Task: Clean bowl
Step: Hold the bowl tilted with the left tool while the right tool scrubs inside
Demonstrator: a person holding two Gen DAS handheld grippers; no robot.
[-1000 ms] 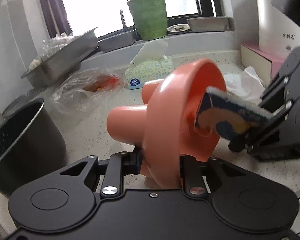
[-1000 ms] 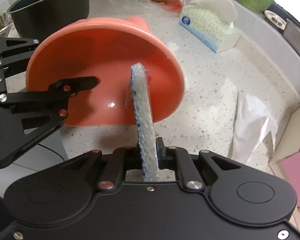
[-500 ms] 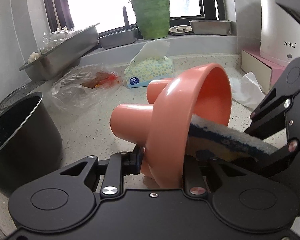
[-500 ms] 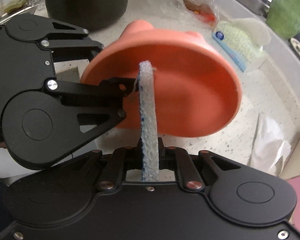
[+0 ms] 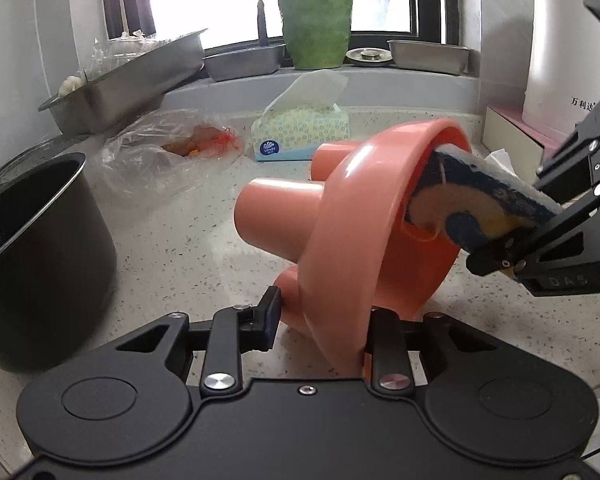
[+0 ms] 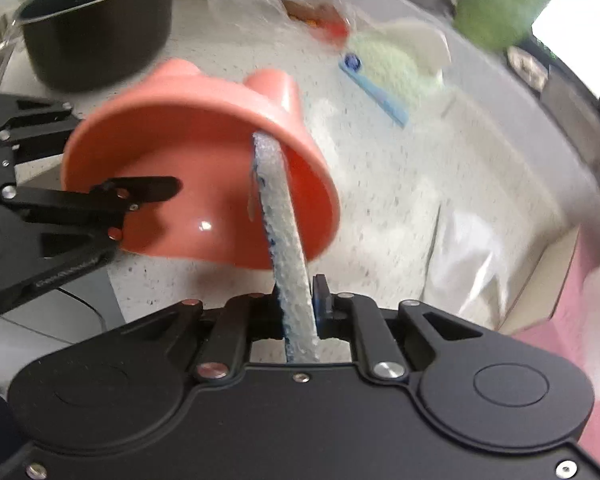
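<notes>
The coral-pink bowl (image 5: 352,248) is sitting tipped on its side at the centre of the left wrist view, its rim standing near vertical and its mouth facing the right of the frame; its tubular legs (image 5: 280,216) are pointing left and away, so its axis is running roughly level across the picture; in the right wrist view the bowl (image 6: 188,184) is lying at centre left with its mouth turned toward the camera and lower left. The plastic is looking smooth and glossy, with a small highlight inside; the legs are plain cylinders.

The left gripper (image 5: 320,320) is straddling the bowl's lower rim at bottom centre; its jaws are opening, and the left pad is standing apart from the bowl's wall, so the grip is looking loose. The right gripper (image 6: 304,308) is pinching a flat sponge (image 6: 280,220) tightly by its near end; the sponge (image 5: 480,204), blue, white and yellow with a pitted, rough face, is reaching up into the bowl and touching its inner wall near the upper rim.

A speckled pale countertop (image 5: 180,248) is lying beneath; a dark metal pot (image 5: 32,256) is standing at left.
</notes>
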